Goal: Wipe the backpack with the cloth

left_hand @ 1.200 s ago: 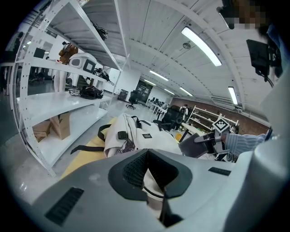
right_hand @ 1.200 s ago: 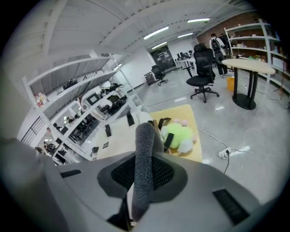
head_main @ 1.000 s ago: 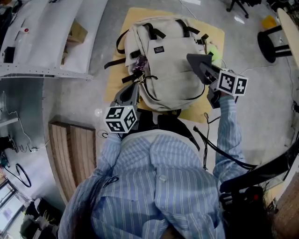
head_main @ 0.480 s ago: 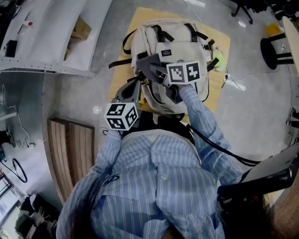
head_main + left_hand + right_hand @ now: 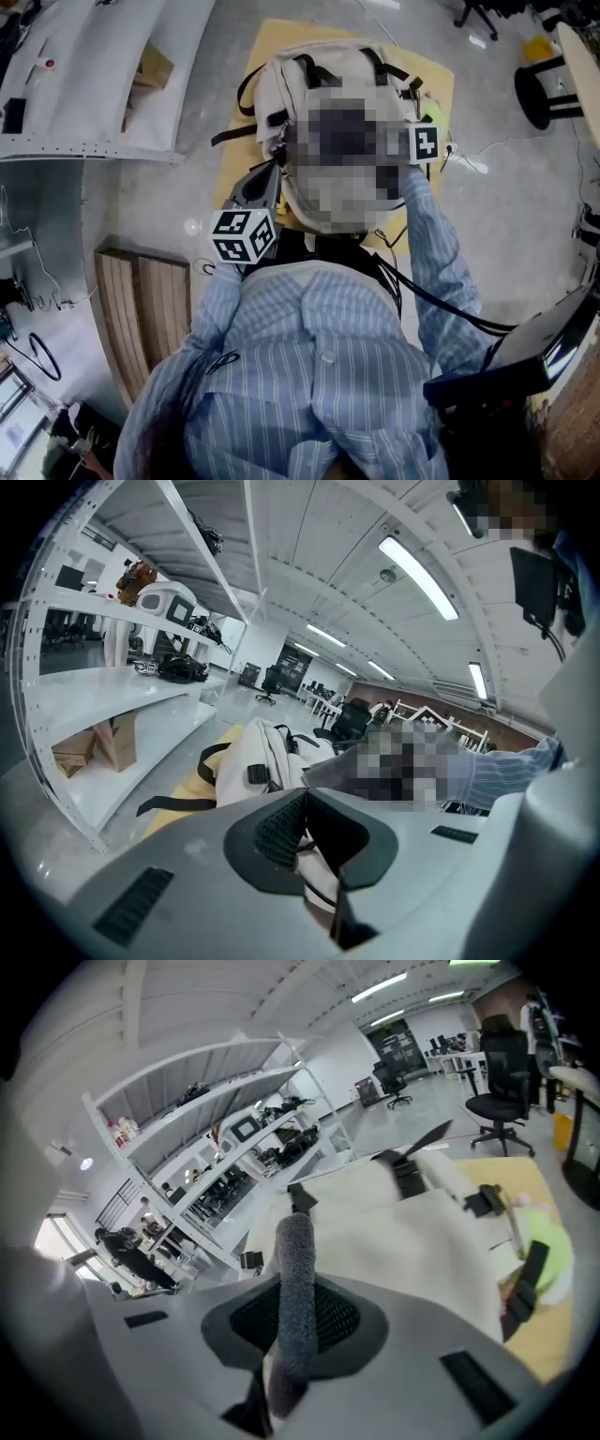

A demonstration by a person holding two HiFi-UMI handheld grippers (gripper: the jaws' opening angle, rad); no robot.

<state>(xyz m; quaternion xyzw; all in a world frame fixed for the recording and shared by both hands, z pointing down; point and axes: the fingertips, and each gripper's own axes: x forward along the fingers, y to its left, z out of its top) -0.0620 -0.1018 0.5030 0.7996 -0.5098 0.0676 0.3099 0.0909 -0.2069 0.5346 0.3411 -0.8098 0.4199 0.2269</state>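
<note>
Right gripper (image 5: pixel 296 1288) is over the middle of the backpack (image 5: pixel 336 70), jaws clamped on a rolled grey cloth (image 5: pixel 292 1241). Left gripper (image 5: pixel 305 794) sits at the bag's near-left edge, pinched shut on a fold of it. The bag lies on a yellow mat (image 5: pixel 232 173), its label blurred out.

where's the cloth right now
In the right gripper view, the grey cloth is pinched between the jaws of the right gripper, over the beige backpack.
</note>
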